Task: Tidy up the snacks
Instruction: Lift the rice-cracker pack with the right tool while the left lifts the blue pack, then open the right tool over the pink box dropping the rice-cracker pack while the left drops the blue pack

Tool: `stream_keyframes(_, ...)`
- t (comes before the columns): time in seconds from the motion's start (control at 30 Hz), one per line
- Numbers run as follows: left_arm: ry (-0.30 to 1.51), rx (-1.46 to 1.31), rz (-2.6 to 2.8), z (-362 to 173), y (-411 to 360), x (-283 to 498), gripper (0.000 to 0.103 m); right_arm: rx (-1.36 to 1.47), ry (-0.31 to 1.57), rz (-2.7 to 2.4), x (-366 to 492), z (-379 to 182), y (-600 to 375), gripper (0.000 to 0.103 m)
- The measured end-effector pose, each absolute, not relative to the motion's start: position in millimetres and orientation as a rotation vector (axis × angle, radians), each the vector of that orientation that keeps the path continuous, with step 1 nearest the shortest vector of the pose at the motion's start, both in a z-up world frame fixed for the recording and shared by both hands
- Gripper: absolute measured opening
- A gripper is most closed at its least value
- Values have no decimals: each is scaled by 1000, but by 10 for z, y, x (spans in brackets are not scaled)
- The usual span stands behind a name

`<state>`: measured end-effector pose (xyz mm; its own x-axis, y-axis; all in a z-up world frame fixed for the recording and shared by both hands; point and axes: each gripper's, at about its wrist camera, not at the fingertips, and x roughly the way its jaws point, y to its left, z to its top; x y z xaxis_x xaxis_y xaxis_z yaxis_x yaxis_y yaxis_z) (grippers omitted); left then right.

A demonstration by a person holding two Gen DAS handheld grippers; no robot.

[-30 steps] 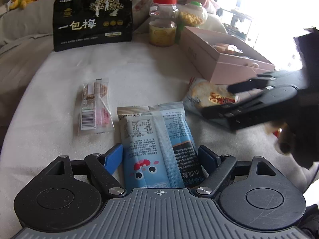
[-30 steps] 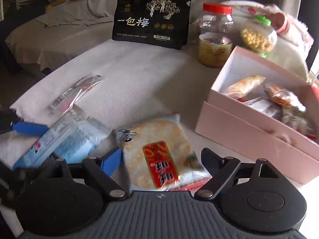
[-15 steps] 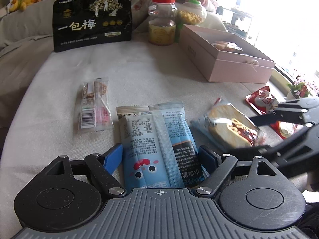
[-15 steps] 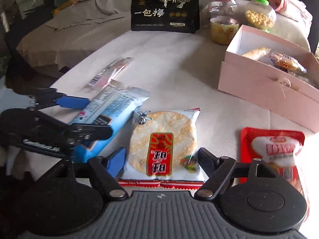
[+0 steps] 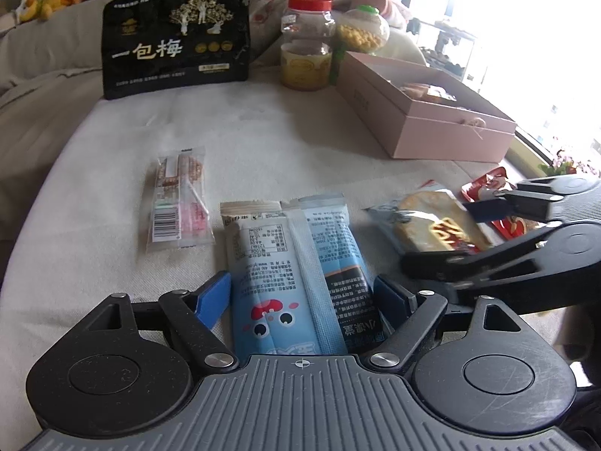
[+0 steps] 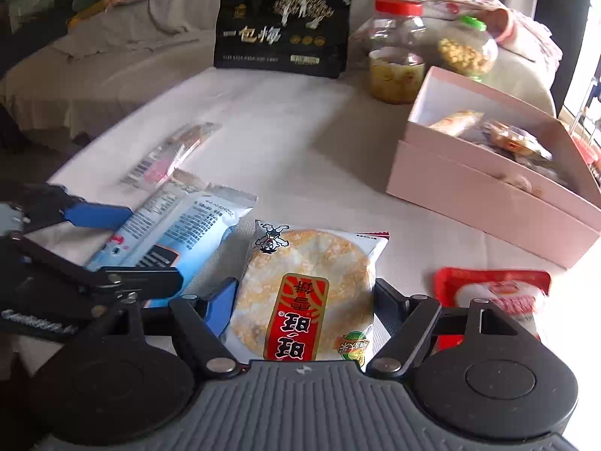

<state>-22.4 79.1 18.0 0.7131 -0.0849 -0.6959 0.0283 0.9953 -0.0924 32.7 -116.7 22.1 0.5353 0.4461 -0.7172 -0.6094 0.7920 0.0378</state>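
— Cream cloth covers the table [image 5: 263, 139], a draped sofa behind it. What lies nearest the tools?

— Between the fingers of the right gripper [image 6: 306, 293] sits a rice cracker packet [image 6: 306, 293], a round pale cracker under a red label with large Chinese characters and a small cartoon boy at its top corner. Its jaws have just been closing, and the packet's edges lie at the pads, though whether they press I cannot tell. The left gripper [image 5: 300, 297] straddles a light blue snack pouch [image 5: 296, 263], printed side down, with a nutrition panel, dense small print and a cartoon face with a red cap; its blue pads stand just beside the pouch, apparently not pinching it.

— And around them?

— Left of the pouch lies a clear-wrapped biscuit bar [image 5: 180, 199] with a barcode. A red sachet [image 6: 492, 293] lies right of the cracker, half washed out by window glare. Farther back an open pink box [image 6: 488, 188] holds several wrapped snacks, hard to identify. Behind stand a black bag [image 5: 176, 41] reading "一包梅", a red-lidded jar [image 5: 306, 45] with a yellow label, and a green-capped jar [image 5: 362, 34] of yellow pieces.

— Anything blocking?

— Each gripper crosses the other's view, hiding part of the packets.
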Motion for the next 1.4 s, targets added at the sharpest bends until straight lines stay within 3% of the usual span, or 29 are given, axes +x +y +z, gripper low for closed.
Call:
stream_keyframes(0.37,769,71,-219,417,221,-419,86,-198,658,551,-145,579,-2027,77)
stream_keyframes(0.63,620,141,-285,1040,-123,-418,86,-97,471,450,-237,1060,-2597,77)
stream_keyframes(0.83,379,61,-271,1756,-142,30,86,-17,373,374,-142,1345,-2907,77)
stream_keyframes(0.97,408,-155,-352,1924,-148,623,86,9,382,336,-45,1313,-3006,77)
stream_keyframes(1.17,485,-205,-356,1630,-436,1607,86,11,454,326,182,1105,-2967,77)
stream_keyframes(1.3,689,-312,-449,1008,-543,2259,88,-20,514,317,346,948,-2836,77)
stream_keyframes(1.4,738,-158,-302,634,-680,2519,86,-52,551,296,462,897,-2735,77)
